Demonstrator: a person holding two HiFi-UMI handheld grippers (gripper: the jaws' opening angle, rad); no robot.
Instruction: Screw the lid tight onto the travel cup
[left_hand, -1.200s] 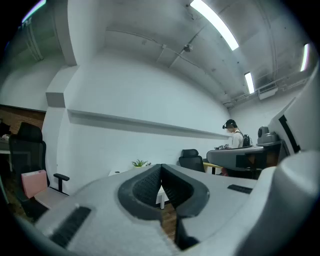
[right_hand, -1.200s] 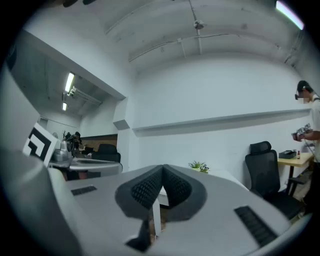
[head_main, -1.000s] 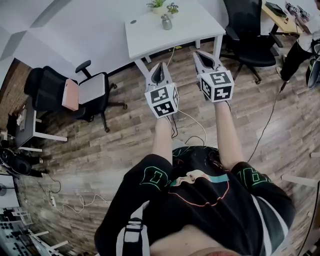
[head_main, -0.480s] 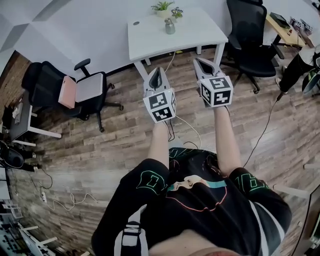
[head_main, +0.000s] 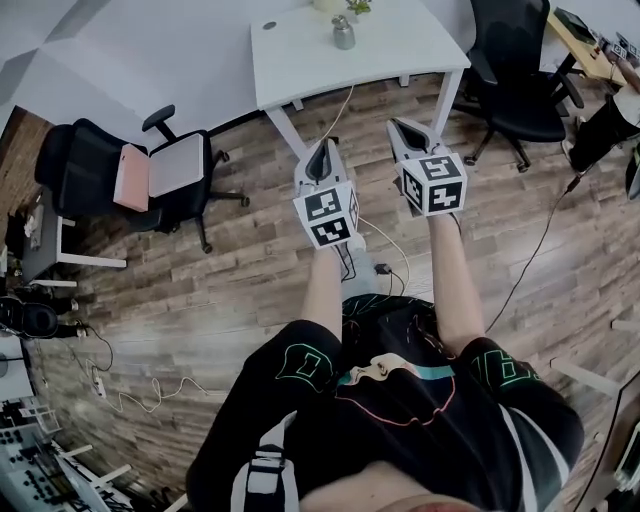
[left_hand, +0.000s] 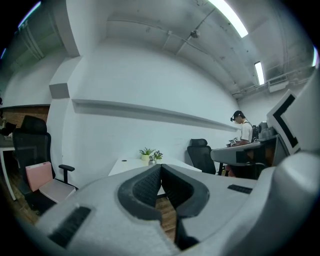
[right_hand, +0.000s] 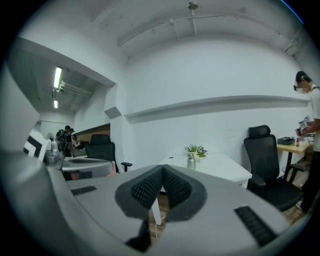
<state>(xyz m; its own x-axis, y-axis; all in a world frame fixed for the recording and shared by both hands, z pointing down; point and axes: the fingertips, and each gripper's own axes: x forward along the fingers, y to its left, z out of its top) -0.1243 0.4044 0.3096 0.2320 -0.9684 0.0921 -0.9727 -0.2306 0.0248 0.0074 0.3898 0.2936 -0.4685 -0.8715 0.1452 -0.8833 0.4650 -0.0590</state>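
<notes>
The person stands on a wood floor (head_main: 210, 290) and holds both tools out in front, side by side. The left hand-held gripper (head_main: 323, 147) has its two jaws pressed together, with nothing between them. The right hand-held gripper (head_main: 399, 125) is closed up the same way and holds nothing. Both point toward a white worktop (head_main: 300, 60) across the room.

The travel cup (head_main: 344, 34) stands upright on that worktop, near its far edge. It is silver and small in the pictures. Two little green plants (right_hand: 196, 149) sit just beside it, a bit further back. I cannot tell if the lid is on the cup. The cup is well apart from both grippers, and nothing touches it.

A black chair (head_main: 520, 70) stands to the right of the worktop. Another black chair (head_main: 90, 170) stands off to the left, and a pink pad (head_main: 132, 177) leans on it. Thin wires (head_main: 375, 245) lie on the floor near the person's feet.
</notes>
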